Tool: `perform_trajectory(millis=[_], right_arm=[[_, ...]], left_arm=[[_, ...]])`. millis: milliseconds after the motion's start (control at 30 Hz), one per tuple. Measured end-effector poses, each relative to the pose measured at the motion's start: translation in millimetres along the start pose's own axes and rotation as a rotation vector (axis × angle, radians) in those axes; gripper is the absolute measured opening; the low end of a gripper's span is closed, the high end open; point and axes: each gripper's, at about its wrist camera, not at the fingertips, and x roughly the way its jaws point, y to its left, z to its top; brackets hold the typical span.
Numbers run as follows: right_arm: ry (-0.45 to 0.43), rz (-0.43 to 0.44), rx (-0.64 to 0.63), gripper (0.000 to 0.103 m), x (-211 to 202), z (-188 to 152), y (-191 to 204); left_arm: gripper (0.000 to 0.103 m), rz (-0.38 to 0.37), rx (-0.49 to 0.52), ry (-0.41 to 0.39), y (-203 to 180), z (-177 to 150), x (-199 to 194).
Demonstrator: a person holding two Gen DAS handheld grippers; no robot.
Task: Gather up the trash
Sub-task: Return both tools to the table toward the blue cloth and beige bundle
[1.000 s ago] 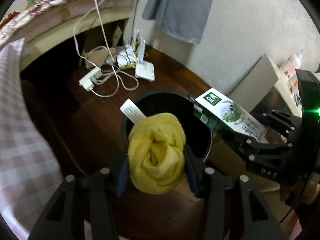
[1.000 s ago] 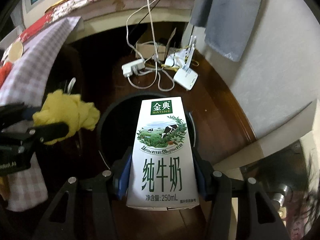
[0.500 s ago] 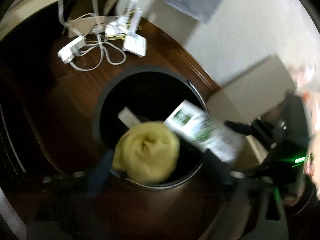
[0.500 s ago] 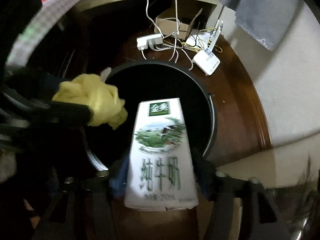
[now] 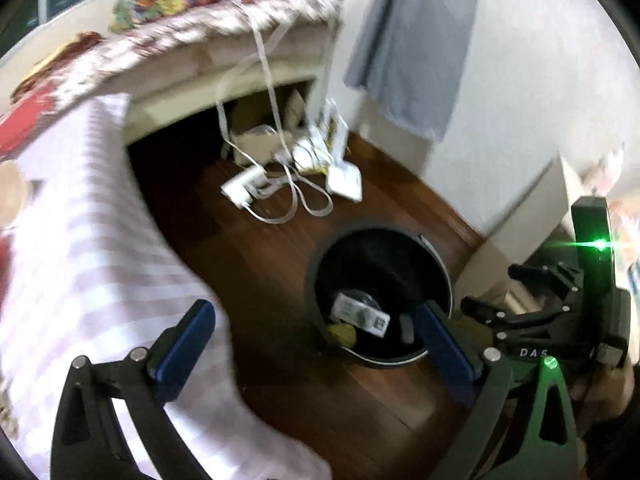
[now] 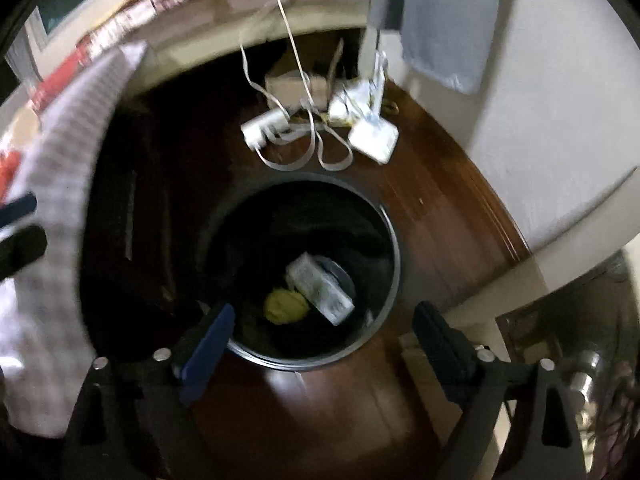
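Observation:
A black round trash bin (image 5: 440,276) (image 6: 394,264) stands on the dark wood floor. Inside it lie a white milk carton (image 5: 360,314) (image 6: 320,288) and a yellow cloth (image 5: 342,332) (image 6: 286,306), the cloth beside the carton on the left. My left gripper (image 5: 316,320) is open and empty above the floor, left of the bin. My right gripper (image 6: 324,320) is open and empty above the bin's near rim. The right gripper also shows at the right of the left wrist view (image 5: 532,300).
White power strips, adapters and cables (image 5: 288,184) (image 6: 320,128) lie on the floor beyond the bin. A checked cloth (image 5: 100,260) (image 6: 48,184) hangs at the left. A white wall (image 5: 520,80) and a grey hanging fabric (image 5: 408,40) stand to the right.
Both grippers opened: the yellow cloth and the milk carton dropped into the bin. Both grippers then pulled back and up from the bin.

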Motion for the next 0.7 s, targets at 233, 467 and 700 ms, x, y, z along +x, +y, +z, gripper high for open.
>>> perform_trajectory(millis=[233, 467, 700], right_arm=[[-0.099, 0.152, -0.081, 0.096, -47.9, 38.6, 90.9], [-0.138, 0.228, -0.225, 0.096, -62.4, 66.3, 186.5], [-0.142, 0.291, -0.348, 0.096, -76.2, 60.8, 277.5]], left_arm=[[0.101, 0.115, -0.117, -0.090, 65.0, -14.7, -67.1], [0.101, 0.249, -0.257, -0.185, 131.5, -40.1, -110.9], [0.101, 0.368, -0.367, -0.230, 187.4, -82.5, -154.9]])
